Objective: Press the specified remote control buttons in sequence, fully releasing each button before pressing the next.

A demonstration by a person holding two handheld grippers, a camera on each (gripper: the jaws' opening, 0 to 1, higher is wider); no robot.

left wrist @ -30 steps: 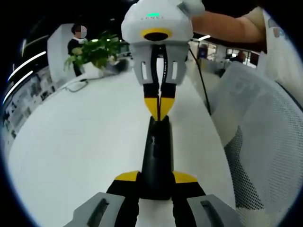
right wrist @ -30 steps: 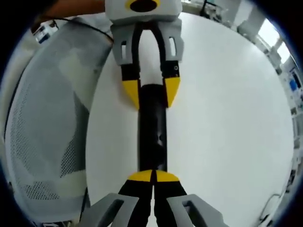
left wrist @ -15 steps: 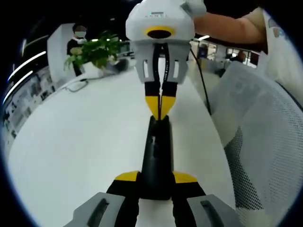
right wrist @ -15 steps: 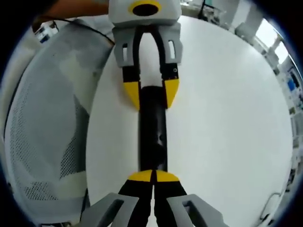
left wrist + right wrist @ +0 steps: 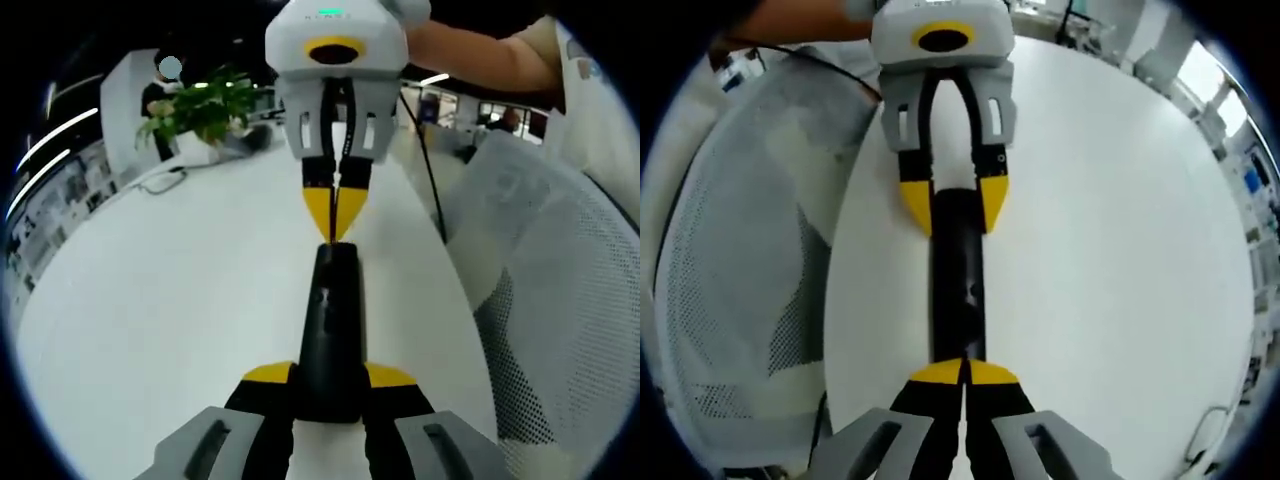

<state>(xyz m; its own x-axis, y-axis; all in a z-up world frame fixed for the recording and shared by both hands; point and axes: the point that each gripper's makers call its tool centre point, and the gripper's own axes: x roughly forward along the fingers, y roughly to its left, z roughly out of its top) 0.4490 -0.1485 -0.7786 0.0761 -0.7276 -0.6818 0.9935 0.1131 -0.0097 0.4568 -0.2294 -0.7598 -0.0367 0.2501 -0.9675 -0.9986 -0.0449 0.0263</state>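
While clamped by left tool (image 5: 329, 392) (tight): remote (image 5: 330, 320).

Glossy black plastic remote (image 5: 328, 340) on a smooth matt white table (image 5: 170, 290); the chair (image 5: 560, 290) is white mesh cloth

No text you can read, faint grey lettering on the white housing of the right gripper (image 5: 337, 228) too blurred to make out, remote (image 5: 330, 335) buttons unlabelled at this size
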